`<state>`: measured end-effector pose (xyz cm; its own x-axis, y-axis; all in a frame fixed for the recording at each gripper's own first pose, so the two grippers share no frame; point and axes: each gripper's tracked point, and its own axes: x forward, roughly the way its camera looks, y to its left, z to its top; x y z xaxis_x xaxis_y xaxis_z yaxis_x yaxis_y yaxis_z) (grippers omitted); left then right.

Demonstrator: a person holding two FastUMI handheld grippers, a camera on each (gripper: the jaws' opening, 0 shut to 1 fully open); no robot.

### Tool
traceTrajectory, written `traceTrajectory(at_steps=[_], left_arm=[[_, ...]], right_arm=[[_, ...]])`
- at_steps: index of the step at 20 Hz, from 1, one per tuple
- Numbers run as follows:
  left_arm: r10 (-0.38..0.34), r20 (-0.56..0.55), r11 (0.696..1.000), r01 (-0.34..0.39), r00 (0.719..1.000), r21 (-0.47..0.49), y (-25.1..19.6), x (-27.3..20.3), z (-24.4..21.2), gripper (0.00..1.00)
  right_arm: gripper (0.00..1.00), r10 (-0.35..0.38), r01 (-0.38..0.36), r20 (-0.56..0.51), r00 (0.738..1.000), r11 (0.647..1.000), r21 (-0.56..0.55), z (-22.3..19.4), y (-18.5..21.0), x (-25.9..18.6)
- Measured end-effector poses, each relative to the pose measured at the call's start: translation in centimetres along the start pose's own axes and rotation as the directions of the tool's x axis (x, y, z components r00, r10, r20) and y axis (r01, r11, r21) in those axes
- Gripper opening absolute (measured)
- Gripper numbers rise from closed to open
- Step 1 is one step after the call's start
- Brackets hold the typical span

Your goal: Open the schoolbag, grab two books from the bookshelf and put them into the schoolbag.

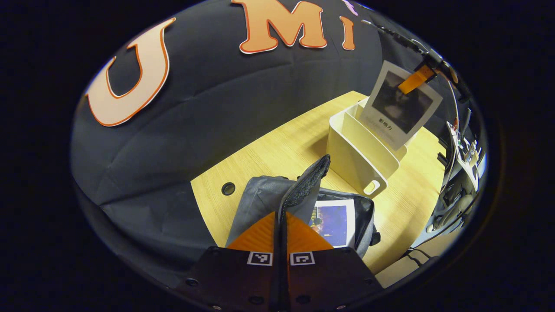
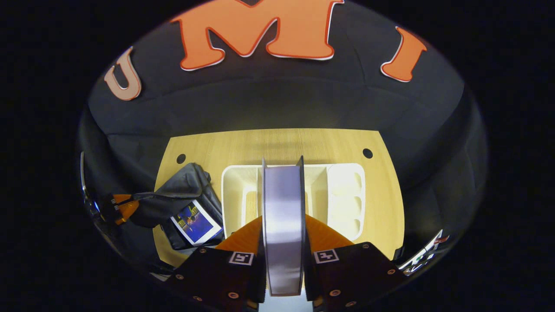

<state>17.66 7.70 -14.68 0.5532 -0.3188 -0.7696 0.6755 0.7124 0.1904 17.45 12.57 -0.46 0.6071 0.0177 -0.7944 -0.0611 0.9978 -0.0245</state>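
Note:
In the left gripper view, my left gripper (image 1: 279, 216) is shut on the dark flap (image 1: 310, 177) of the grey schoolbag (image 1: 260, 195) and holds it up, so the bag's mouth stands open. A book with a blue cover (image 1: 334, 221) lies inside the bag. Beyond it stands the white bookshelf (image 1: 355, 151). A second book (image 1: 403, 108), white-bordered with a dark picture, hangs above the shelf, pinched by the right gripper (image 1: 417, 78). In the right gripper view, my right gripper (image 2: 282, 221) is shut on this book (image 2: 282, 195), seen edge-on over the bookshelf (image 2: 342, 195). The schoolbag (image 2: 182, 190) and the left gripper (image 2: 123, 207) lie to the left.
The wooden table (image 2: 277, 145) has a round cable hole near each back corner (image 2: 367, 153) (image 1: 228, 188). The black cloth wall closes the back and left. Cables and equipment (image 1: 464, 151) stand off the table's right edge.

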Motion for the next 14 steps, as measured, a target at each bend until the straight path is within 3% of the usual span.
traceTrajectory(at_steps=[8,12,14], left_arm=[[-0.029,0.025,1.0,0.029,0.999,0.011,-0.2,0.2,0.2,0.01],[-0.047,0.026,0.998,0.046,0.999,0.05,-0.8,-0.2,0.5,0.01],[-0.049,0.026,0.997,0.047,0.998,0.068,-1.0,-0.4,0.8,0.01]], right_arm=[[0.35,0.212,-0.225,0.127,0.969,0.968,0.106,-3.9,7.8,-8.3],[0.35,0.336,-0.36,0.138,0.932,0.906,0.222,-8.3,11.6,-6.9],[0.36,0.387,-0.413,0.145,0.911,0.859,0.302,-10.7,13.2,-4.8]])
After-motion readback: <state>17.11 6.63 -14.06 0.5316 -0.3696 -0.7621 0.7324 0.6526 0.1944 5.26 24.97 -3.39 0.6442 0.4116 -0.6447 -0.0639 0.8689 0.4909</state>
